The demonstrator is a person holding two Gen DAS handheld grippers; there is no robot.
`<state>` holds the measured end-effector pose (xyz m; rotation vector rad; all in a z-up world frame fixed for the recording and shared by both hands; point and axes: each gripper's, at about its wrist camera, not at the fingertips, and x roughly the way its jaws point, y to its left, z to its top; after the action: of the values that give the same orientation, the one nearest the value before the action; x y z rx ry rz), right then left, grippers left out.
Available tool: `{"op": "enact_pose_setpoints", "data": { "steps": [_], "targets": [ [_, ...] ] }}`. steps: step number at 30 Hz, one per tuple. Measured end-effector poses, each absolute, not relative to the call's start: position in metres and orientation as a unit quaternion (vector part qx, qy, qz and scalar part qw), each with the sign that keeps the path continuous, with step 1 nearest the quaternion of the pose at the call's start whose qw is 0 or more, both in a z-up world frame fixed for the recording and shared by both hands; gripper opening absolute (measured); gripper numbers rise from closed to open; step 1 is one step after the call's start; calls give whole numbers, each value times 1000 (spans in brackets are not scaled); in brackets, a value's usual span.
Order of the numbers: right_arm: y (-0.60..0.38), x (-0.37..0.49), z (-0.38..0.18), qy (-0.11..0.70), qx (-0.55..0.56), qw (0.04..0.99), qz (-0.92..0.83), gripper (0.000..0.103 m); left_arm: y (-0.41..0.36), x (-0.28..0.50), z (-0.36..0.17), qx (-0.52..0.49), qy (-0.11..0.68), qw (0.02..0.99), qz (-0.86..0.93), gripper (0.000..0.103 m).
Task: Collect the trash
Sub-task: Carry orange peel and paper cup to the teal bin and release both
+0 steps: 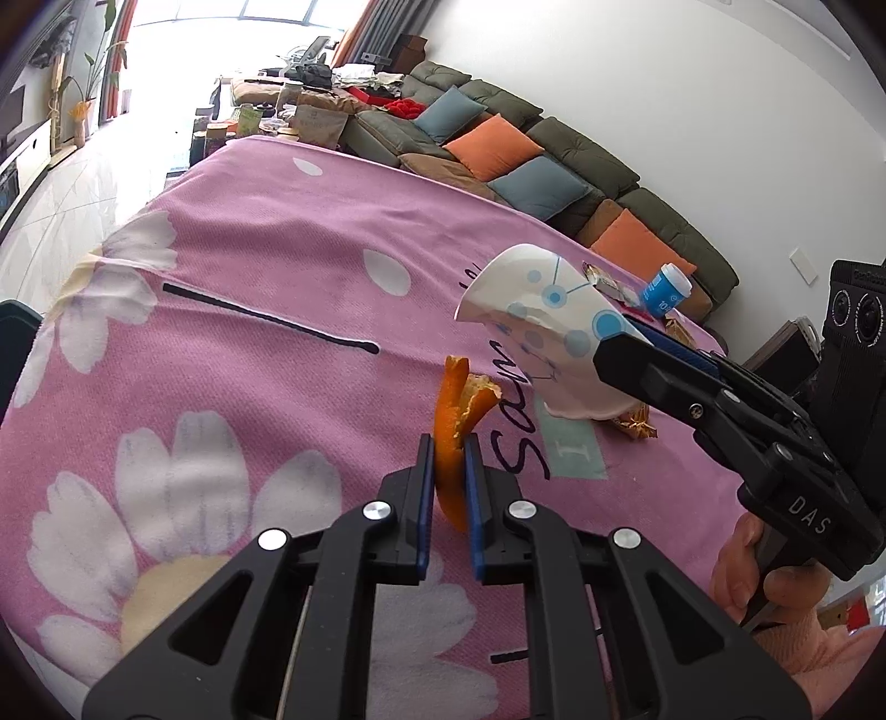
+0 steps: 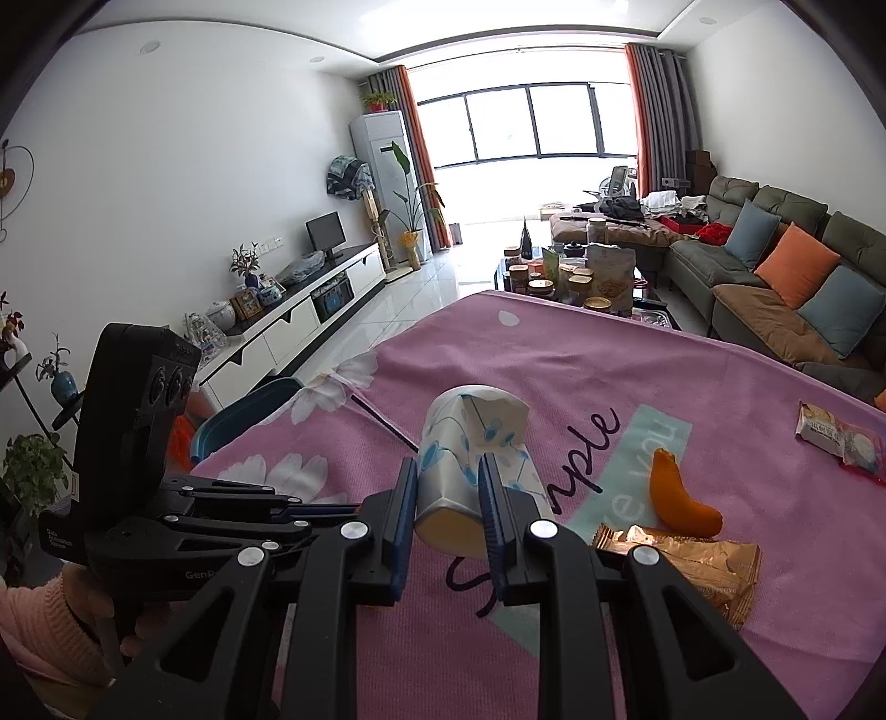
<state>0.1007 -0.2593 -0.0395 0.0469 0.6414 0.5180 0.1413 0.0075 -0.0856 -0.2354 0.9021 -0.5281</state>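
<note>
Clamped in the left gripper, an orange peel stands above the pink surface; the right gripper pinches a paper cup. Bring the peel over the cup's mouth before releasing.

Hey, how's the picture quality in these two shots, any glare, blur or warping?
Left wrist view: window blown out to white, pink tablecloth bulges from fisheye warping, orange peel sharp. Right wrist view: window also overexposed, walls curve toward the edges, paper cup in focus; both frames have dark corners.
</note>
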Motion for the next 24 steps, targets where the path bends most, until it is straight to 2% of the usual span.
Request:
{"op": "enact_pose_setpoints", "data": {
  "steps": [24],
  "targets": [
    [-193, 101, -26, 300, 3, 895, 330, 21, 105, 103, -51, -135, 382, 900, -159, 11]
  ]
}}
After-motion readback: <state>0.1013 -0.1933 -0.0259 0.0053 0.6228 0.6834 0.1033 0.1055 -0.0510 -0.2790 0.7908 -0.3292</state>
